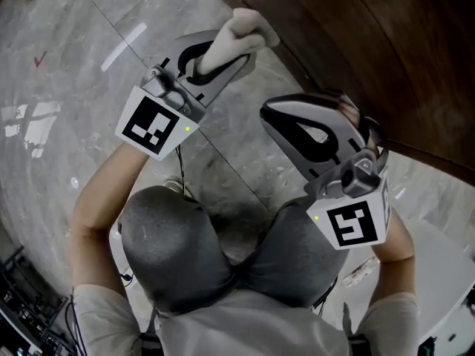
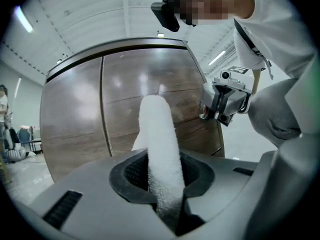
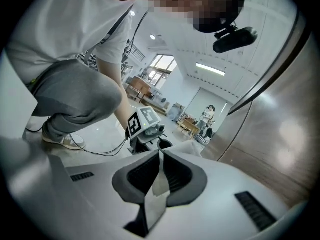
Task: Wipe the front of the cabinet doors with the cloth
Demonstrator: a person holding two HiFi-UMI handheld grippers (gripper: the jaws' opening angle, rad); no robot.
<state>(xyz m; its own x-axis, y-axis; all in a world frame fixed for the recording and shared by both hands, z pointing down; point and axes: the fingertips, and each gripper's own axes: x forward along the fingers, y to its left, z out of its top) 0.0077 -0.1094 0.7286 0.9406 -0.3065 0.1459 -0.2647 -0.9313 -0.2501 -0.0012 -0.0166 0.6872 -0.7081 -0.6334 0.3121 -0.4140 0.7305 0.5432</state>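
1. Cloth [image 2: 159,149]: one, white and rolled into a thick wad. It is clamped in the left hand-held gripper [image 2: 162,176] and sticks out past the jaw tips towards the cabinet front.
2. Left hand-held gripper: the jaws are closed onto the lower part of the cloth and hold nothing else.
3. Right hand-held gripper [image 3: 160,171]: one. Its jaws are drawn almost together, with only a thin slit between the pads and nothing in it. In the head view it hangs beside the left one, nearer the cabinet and apart from the cloth.
4. Cabinet doors: two brown wood-grain panels in the left gripper view, the left door [image 2: 75,119] and the right door [image 2: 150,74], split by one vertical seam. The cloth points at the right door. Whether it touches the wood cannot be told.
5. Floor [image 1: 74,65]: grey marbled tiles running up to the cabinet base.
6. Person: crouched, with two knees in grey trousers [image 1: 171,236] below the grippers.
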